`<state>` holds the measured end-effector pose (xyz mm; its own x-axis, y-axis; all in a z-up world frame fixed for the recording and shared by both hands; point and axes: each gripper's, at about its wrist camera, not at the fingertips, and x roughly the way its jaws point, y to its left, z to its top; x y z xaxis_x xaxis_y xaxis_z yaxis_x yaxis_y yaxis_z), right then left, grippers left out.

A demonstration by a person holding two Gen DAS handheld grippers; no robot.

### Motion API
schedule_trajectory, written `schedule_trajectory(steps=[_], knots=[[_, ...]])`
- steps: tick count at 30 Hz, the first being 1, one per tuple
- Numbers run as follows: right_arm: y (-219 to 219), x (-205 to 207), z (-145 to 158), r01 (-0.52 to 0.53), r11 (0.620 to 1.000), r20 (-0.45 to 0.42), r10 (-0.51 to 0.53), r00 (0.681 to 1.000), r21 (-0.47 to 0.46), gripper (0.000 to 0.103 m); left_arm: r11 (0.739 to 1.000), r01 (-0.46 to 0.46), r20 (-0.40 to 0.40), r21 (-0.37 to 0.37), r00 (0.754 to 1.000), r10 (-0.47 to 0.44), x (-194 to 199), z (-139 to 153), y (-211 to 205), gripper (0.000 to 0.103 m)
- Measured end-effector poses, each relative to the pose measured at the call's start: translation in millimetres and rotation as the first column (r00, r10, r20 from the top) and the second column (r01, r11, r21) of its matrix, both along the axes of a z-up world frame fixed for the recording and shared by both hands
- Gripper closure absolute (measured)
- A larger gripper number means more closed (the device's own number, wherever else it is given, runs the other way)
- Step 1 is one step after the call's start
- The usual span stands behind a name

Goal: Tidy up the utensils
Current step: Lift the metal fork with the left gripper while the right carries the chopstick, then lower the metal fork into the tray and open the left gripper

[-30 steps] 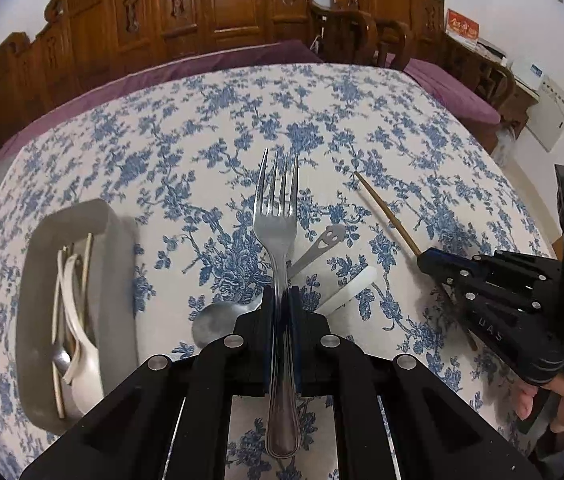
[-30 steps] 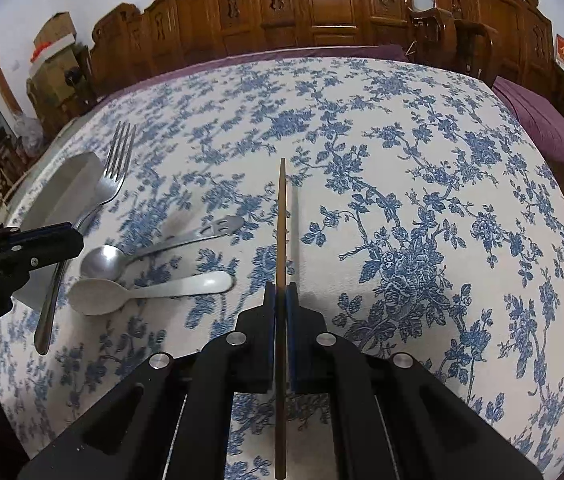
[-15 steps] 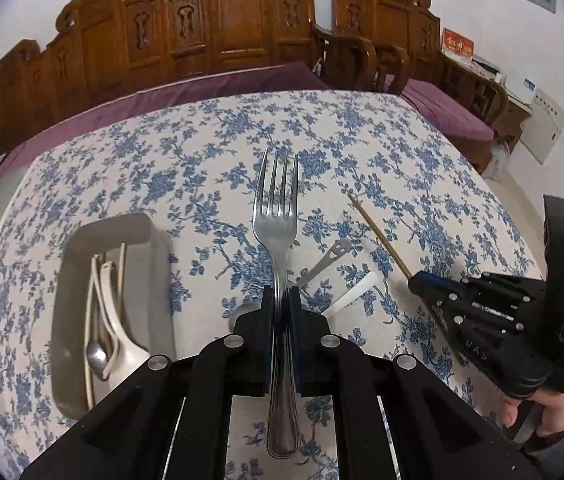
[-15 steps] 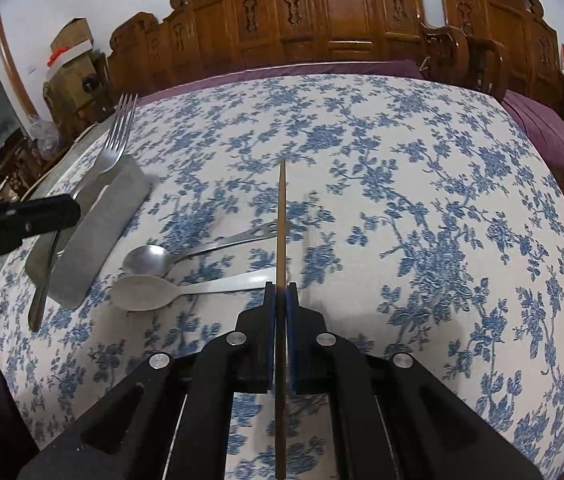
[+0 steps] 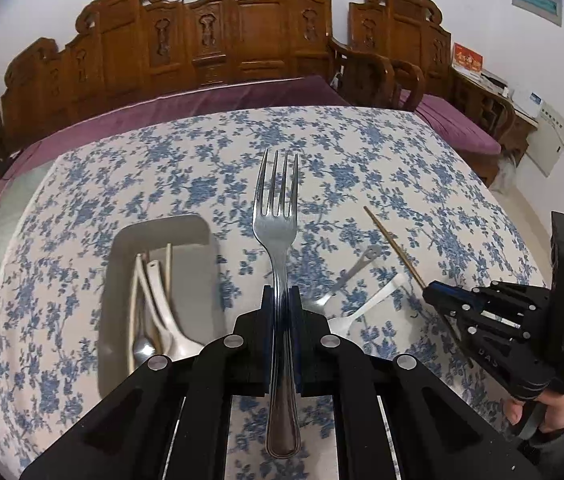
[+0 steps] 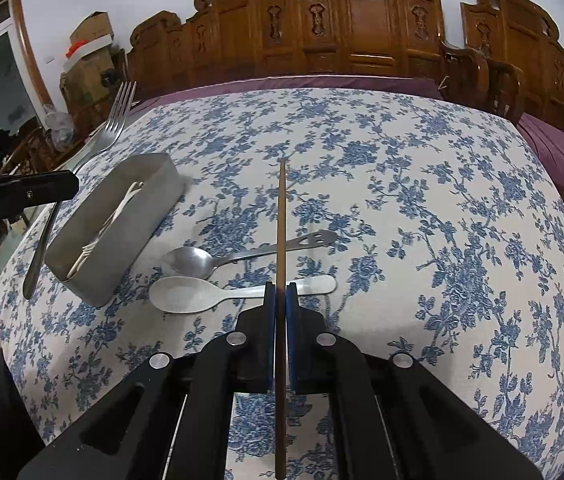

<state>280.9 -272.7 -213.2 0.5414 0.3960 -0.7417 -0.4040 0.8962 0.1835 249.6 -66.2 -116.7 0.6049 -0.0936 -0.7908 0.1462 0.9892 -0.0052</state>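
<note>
Both sets of jaws are clamped tight: left gripper (image 5: 280,300) pinches a fork (image 5: 276,216) above the table, just right of the grey tray (image 6: 150,208). Tray holds pale spoons, perhaps chopsticks too. Right of it lie a steel spoon (image 6: 202,260) and white spoon (image 6: 194,294); farther right, right gripper (image 6: 280,292) nips a chopstick (image 6: 281,220).

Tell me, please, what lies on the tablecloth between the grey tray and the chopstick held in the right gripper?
Two spoons: a metal spoon and a white spoon, beside the tray, handles passing behind the chopstick. The right wrist view shows it.
</note>
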Motion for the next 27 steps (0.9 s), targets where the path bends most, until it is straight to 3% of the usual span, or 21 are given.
schedule_trajectory(steps=[17,27], knots=[[48.6,-4.6,30.6,-0.064,0.998,0.048,0.063,0.997,0.009,0.097,0.998,-0.064,0.006,0.006,0.998,0.064,8.0,-4.0,62.9,0.097],[95.0,3.2,39.7,-0.082,0.994,0.044,0.079,0.996,0.071,0.097,0.994,-0.111,-0.028,0.003,0.993,0.111,29.8,-25.6,99.6,0.097]])
